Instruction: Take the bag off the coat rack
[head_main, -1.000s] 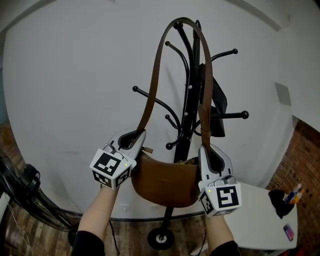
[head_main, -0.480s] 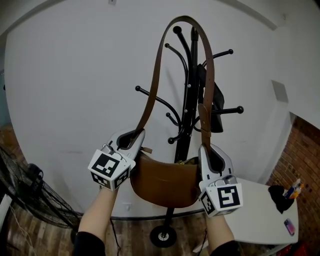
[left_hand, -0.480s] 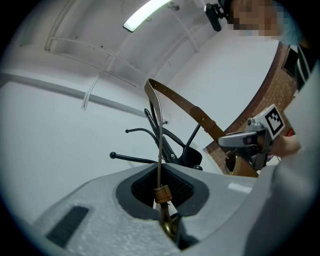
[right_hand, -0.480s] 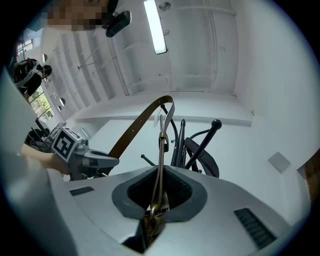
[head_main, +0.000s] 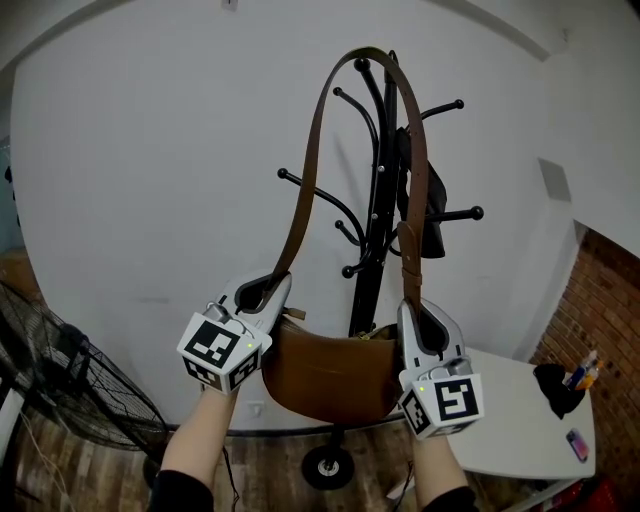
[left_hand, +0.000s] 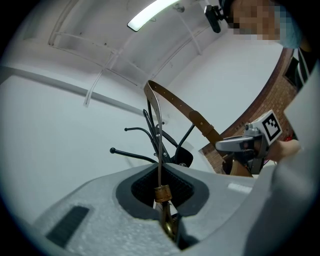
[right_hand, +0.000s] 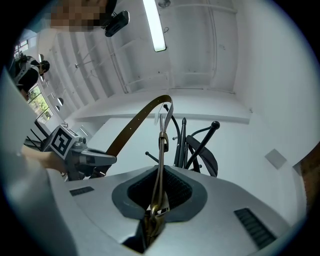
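Left tongs (head_main: 268, 292) pinched shut on the left run of the brown strap (head_main: 308, 170), just above the bag (head_main: 330, 368). The bag hangs between both tongs in front of the coat rack (head_main: 378, 230), with the strap's top loop around the uppermost hook (head_main: 360, 64), and the right tongs (head_main: 408, 312) are clamped on the right run at its brass fitting (right_hand: 159, 207). Likely risks: the loop snags that hook's knob or a lower arm if drawn outward before clearing, tipping the rack; or the thin, edge-on grips slip under the bag's weight and drop it toward the floor or the desk (head_main: 520, 430) at right.
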